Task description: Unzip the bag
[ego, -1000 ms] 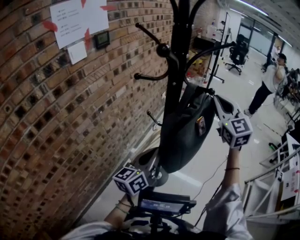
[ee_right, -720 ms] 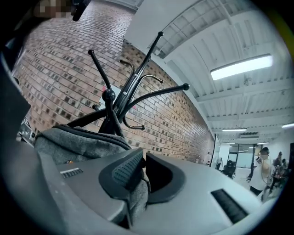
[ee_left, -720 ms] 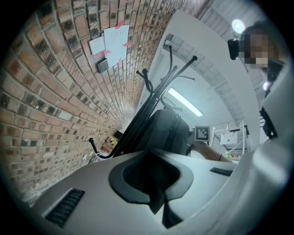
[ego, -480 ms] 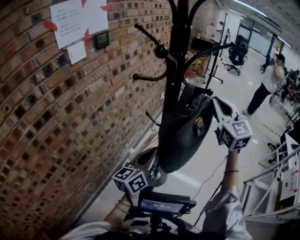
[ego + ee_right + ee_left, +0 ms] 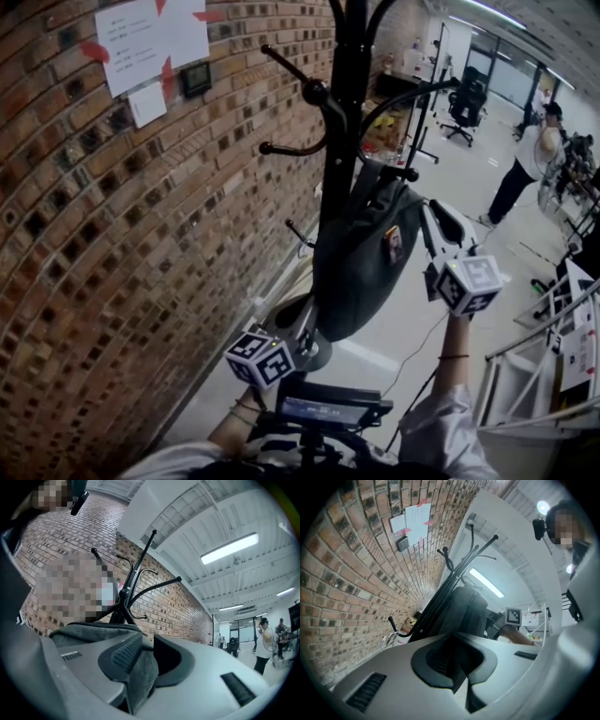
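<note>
Recorder: Status of the right gripper [image 5: 149, 638]?

Observer: Released. Its jaws have just been opening and now stand apart, with a fold of grey fabric from the bag [image 5: 361, 258] between them. The fabric lies against the left pad [image 5: 123, 657], and a gap shows on the side of the other pad. No pinch.

Recorder: Where on the bag?

Observer: Upper right edge as the head view shows it, near where the bag narrows toward its strap. The marker cube [image 5: 469, 284] sits below the jaws, and the gripper points up along the bag.

Recorder: Left gripper [image 5: 454, 643]?

Observer: Clenched on the bag's bottom edge. Dark fabric runs down between the pads, which sit close on it.

Recorder: Bag position?

Observer: It hangs from a black coat rack [image 5: 339, 141], resting against the pole. It is dark grey and rounded at the bottom, with a small label [image 5: 392, 246] on the side facing the right gripper. I cannot make out the zip slider in any view, so I cannot tell how far the zip is open.

Recorder: Surroundings?

Observer: Brick wall [image 5: 112, 234] just left of the rack, with paper sheets [image 5: 150, 33] taped high on it. Well beyond the rack, on the open floor [image 5: 412, 319], a person [image 5: 525, 169] stands, with an office chair [image 5: 466, 101] farther back.
</note>
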